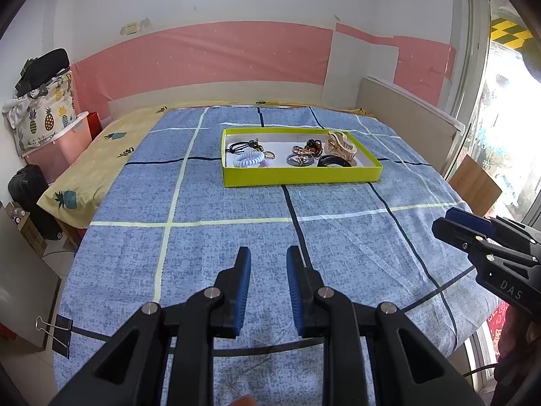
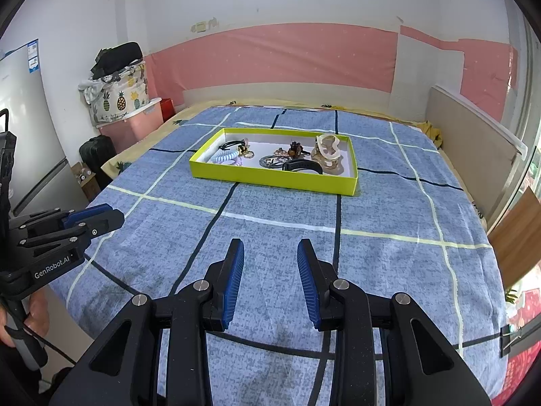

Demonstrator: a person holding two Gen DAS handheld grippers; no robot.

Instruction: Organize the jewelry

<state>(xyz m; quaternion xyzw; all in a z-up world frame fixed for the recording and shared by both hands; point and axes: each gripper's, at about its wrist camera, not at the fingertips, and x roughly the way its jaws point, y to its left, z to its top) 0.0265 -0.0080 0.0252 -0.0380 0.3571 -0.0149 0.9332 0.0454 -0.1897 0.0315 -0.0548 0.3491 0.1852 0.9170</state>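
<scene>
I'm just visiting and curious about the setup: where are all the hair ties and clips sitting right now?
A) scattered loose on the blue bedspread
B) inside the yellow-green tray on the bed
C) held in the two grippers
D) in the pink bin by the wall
B: the coiled hair ties and the beige claw clip lie inside the yellow-green tray, while the left gripper and right gripper are open and hold nothing.

Lime tray (image 1: pixel 301 175) with white floor lies flat well ahead of both open grippers, holding black hair tie (image 1: pixel 236 147), pastel coil ties (image 1: pixel 250 159), black bangle (image 1: pixel 334 161) and beige claw clip (image 1: pixel 341 145).
</scene>
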